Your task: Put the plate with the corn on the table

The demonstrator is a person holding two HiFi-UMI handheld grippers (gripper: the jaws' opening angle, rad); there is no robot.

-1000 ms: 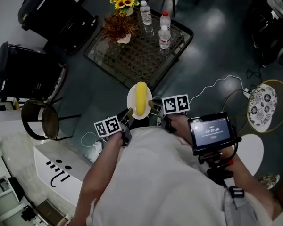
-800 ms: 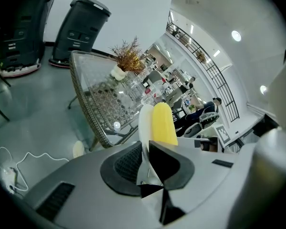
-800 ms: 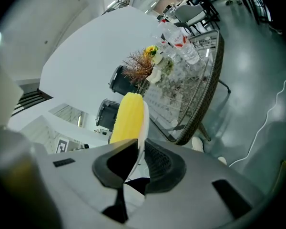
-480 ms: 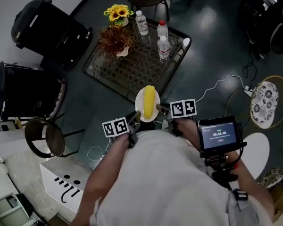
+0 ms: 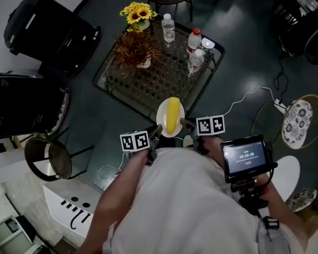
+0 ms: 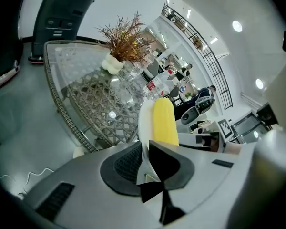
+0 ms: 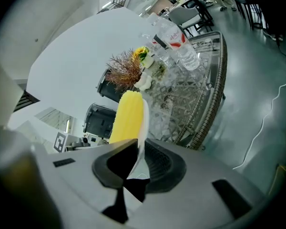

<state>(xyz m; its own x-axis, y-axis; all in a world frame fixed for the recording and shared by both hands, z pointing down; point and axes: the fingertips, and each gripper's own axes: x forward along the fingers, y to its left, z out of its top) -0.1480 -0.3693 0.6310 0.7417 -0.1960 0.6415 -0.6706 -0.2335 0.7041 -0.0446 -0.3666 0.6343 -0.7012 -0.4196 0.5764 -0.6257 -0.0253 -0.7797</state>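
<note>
Yellow corn, white plate, lattice-patterned table, yellow sunflowers

Monitor screen: timer-type digits w/ colons, too small to read. Bottle label: red, print illegible.

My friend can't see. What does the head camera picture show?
From above, a person holds a white plate carrying a yellow corn cob, with the left gripper and right gripper each clamped on its rim, at the near edge of a glass table. The table holds water bottles, sunflowers and a dried plant.
</note>
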